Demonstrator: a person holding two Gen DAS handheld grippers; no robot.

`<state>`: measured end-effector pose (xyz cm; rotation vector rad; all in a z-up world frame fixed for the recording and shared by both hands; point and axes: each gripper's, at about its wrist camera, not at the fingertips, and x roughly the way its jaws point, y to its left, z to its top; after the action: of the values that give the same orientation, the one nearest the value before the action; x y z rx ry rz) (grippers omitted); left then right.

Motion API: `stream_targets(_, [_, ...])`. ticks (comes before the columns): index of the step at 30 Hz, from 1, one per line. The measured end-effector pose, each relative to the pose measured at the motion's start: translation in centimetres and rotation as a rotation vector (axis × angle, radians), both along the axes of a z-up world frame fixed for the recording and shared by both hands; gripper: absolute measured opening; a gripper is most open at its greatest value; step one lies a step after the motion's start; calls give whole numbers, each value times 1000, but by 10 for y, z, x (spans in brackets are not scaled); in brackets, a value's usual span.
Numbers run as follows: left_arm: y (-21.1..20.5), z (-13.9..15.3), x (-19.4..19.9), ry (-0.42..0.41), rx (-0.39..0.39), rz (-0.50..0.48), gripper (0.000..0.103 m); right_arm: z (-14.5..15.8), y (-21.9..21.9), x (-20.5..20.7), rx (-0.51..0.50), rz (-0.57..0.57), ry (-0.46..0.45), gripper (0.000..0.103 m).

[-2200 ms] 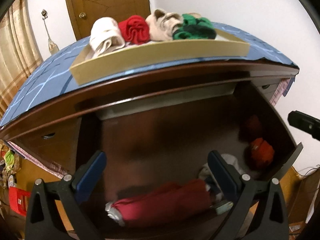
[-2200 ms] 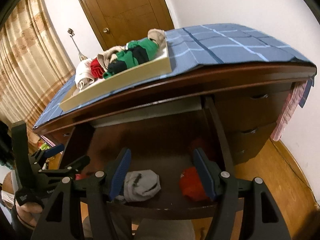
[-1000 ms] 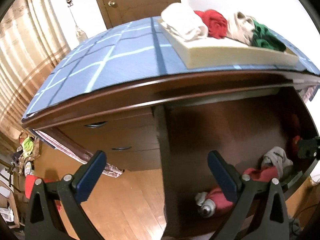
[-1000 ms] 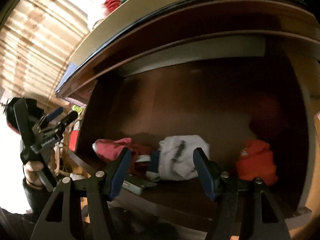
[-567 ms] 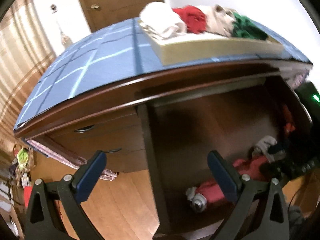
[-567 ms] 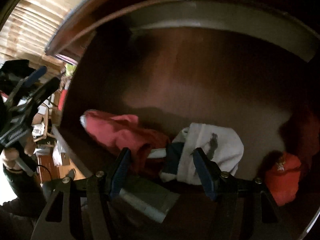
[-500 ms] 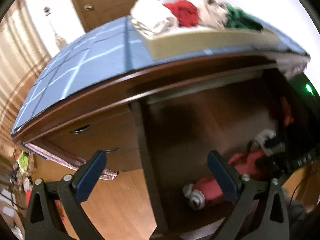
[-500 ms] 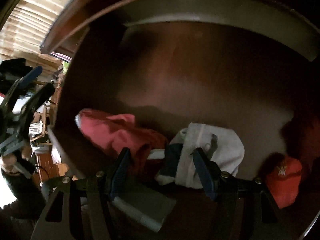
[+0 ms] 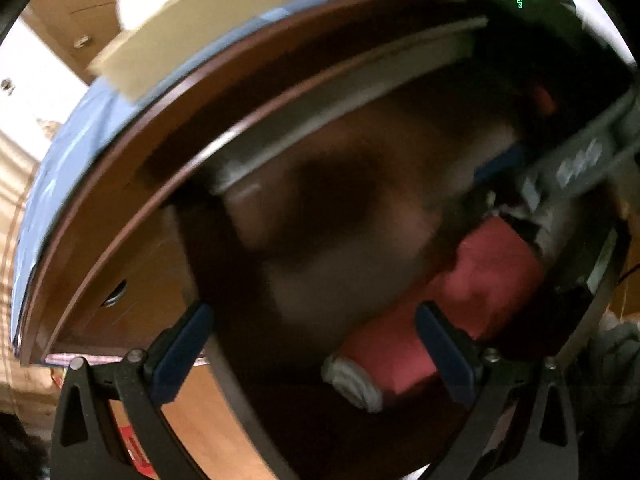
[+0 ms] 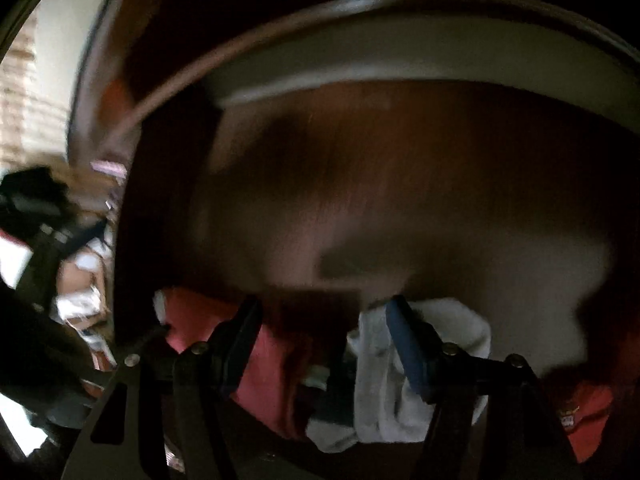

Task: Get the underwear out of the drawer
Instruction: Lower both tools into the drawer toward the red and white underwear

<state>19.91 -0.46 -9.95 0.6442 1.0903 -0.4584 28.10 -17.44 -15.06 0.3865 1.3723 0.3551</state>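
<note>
Down inside the open drawer [image 10: 400,184], my right tool [image 10: 320,344] has its blue pads spread, one on either side of the heap of clothes at the drawer's front. Its left pad lies over the rolled red underwear [image 10: 272,376], and its right pad lies against the grey-white underwear [image 10: 452,328]; with the blur I cannot tell whether either pad presses on the cloth, and nothing looks pinched. An orange-red piece [image 10: 584,420] sits apart in the drawer's right front corner.

My left tool [image 9: 316,344] is spread too, with nothing between its pads. It hangs over the drawer's left side wall, one pad outside over the wooden floor [image 9: 192,432], the other over the red roll with its pale end. From this view the right tool's body appears blurred at the right edge, low in the drawer beside the red roll. Above, the desk [image 9: 168,120] carries a blue checked cloth [image 9: 72,152] and a cream tray [image 9: 240,28] with rolled garments.
</note>
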Motion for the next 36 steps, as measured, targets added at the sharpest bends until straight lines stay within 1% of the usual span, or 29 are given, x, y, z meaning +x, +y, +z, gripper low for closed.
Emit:
stream_targets(2, [-3,-5,7,36,-1,-26,102,8,-9,-4,15,-20,-22,67])
stream_targets(4, [-9,-12,11,60,31,-51,102,18,-21,-12,29,-35,-40,67])
stream_targets(6, [-16,-18,12,78,66,-99,102,26,-37,-18,4,-55,-49,67])
stream_targets(10, [-21,-20,16,120,62,-177,102,43,-79,-30,-21,-120,-59,67])
stream_targets(13, [-19,-22,22,169,41,-215,102,59,-115,-41,-50,-199,-66,67])
stream_targets(15, [-16,-21,27,197,10,-206,102,63,-130,-49,-73,-236,-81,67])
stream_targets(18, [-13,-20,30,219,-44,-190,102,60,-140,-54,-98,-250,-67,67])
stream_targets(20, [-13,-24,30,229,-39,-197,102,56,-150,-59,-101,-243,-48,65])
stream_targets(23, [-12,-28,30,228,-13,-197,102,45,-137,-58,-114,-182,-19,65])
stream_targets(25, [-11,-26,32,230,-31,-185,102,45,-128,-56,-131,-136,-21,65])
stream_targets(27, [-12,-24,31,238,-43,-194,102,46,-122,-58,-101,-109,-29,65])
stream_targets(30, [-17,-27,27,266,-25,-241,102,42,-102,-53,-59,-54,-24,65])
stream_targets(31, [-19,-28,27,276,-21,-251,102,38,-93,-50,-51,-36,-13,65])
stream_targets(34, [-23,-29,28,285,10,-289,102,19,-68,-39,-69,4,43,65])
stream_targets(36, [-31,-26,23,284,29,-332,102,9,-56,-32,-45,27,70,65])
